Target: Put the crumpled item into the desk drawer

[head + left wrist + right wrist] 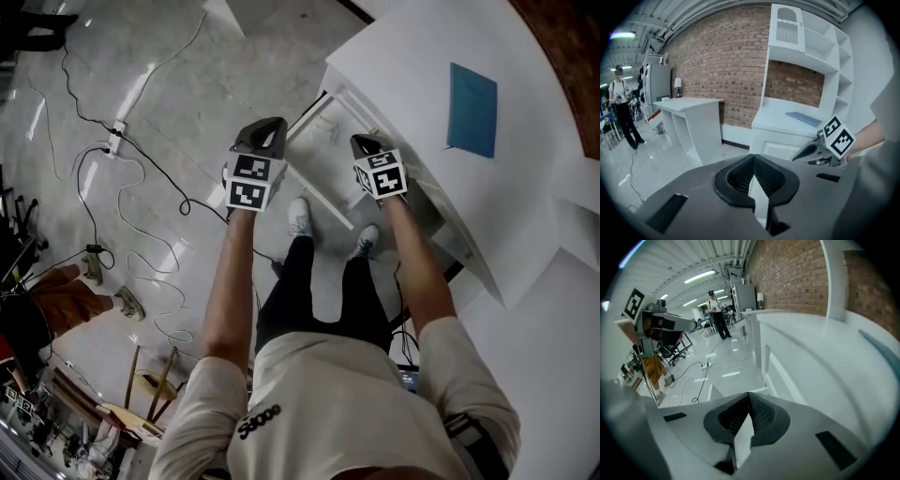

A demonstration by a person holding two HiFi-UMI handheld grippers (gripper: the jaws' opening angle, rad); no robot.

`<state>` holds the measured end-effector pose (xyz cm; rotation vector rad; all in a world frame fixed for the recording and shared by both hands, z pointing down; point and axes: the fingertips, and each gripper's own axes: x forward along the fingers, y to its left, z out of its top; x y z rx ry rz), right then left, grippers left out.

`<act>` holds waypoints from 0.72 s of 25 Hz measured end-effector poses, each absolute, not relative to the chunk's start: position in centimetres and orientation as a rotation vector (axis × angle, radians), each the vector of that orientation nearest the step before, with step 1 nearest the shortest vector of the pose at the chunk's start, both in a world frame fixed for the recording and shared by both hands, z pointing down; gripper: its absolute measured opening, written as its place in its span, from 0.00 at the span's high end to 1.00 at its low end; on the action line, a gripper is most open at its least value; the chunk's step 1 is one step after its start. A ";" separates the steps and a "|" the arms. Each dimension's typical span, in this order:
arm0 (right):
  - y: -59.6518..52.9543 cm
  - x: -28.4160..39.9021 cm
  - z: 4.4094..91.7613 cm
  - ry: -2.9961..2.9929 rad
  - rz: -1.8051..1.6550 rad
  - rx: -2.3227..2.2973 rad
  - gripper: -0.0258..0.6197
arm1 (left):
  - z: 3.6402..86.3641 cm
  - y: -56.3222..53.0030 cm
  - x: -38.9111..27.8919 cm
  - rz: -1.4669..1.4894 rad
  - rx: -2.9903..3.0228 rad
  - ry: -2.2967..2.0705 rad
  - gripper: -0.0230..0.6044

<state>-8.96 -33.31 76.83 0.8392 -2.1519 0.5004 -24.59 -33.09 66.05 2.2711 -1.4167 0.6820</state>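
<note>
The left hand-held gripper and the right hand-held gripper are both pinched together on nothing. Only the left gripper view shows the desk drawer, at 1 o'clock under the tabletop with its blue booklet. Only the head view shows a power strip on the floor. The shirt print is unreadable. No view shows where the crumpled item is.

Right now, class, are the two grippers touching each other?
Apart. The head view shows a clear stretch of floor between the left gripper and the right gripper.
</note>
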 end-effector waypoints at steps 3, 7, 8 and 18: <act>-33.9 -8.4 70.2 -2.219 0.407 0.864 0.95 | 62.2 -33.0 -23.9 0.672 2.314 -1.436 0.94; -34.9 -7.3 61.3 -2.310 0.323 0.921 0.95 | 56.2 -32.4 -23.0 0.689 2.390 -1.477 0.94; -35.3 -6.8 59.1 -2.329 0.298 0.935 0.95 | 54.6 -32.4 -22.7 0.675 2.405 -1.493 0.94; -37.1 0.1 41.3 -2.440 0.034 1.067 0.95 | 39.4 -32.4 -17.6 0.563 2.558 -1.632 0.94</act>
